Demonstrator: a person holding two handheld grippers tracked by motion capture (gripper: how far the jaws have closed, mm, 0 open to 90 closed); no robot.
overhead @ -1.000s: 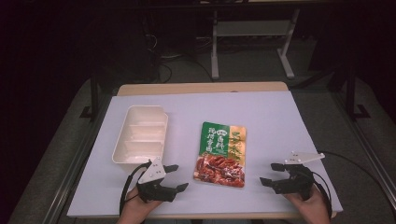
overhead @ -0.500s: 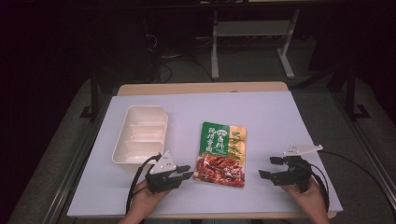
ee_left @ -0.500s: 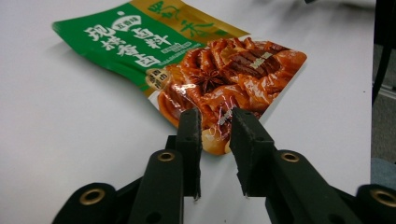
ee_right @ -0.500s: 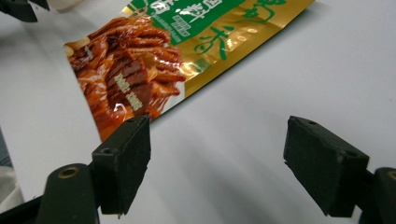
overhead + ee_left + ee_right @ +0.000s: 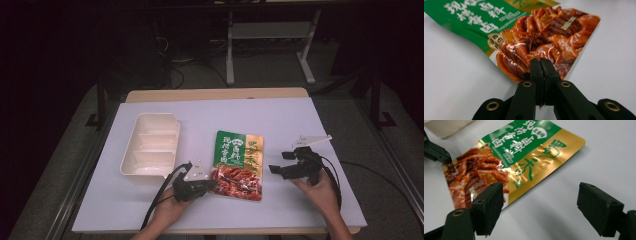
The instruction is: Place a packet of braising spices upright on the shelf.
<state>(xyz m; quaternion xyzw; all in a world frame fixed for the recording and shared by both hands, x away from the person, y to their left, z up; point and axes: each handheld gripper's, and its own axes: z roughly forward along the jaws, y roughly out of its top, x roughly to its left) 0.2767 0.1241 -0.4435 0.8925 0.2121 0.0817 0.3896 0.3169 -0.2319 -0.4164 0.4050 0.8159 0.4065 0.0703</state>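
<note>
A food pouch (image 5: pixel 238 164), green and gold on top with red-brown printed food below, lies flat at the middle of the white table (image 5: pixel 280 120). My left gripper (image 5: pixel 211 185) sits at its near left corner. In the left gripper view the jaws (image 5: pixel 540 65) are pressed together on the edge of the pouch (image 5: pixel 541 37). My right gripper (image 5: pixel 280 162) hovers just right of the pouch and points at it. Its jaws (image 5: pixel 539 205) stand wide apart with bare table between them, and the pouch (image 5: pixel 519 157) lies ahead to their left.
A white compartment tray (image 5: pixel 150 145) stands left of the pouch, close behind my left gripper. A corner of the tray (image 5: pixel 446 127) appears at the top left of the right gripper view. Cables trail from both grippers toward the table's near edge.
My left gripper slid forward and right to the pouch's corner and closed there. The right gripper moved forward and a little left toward the pouch, still open.
</note>
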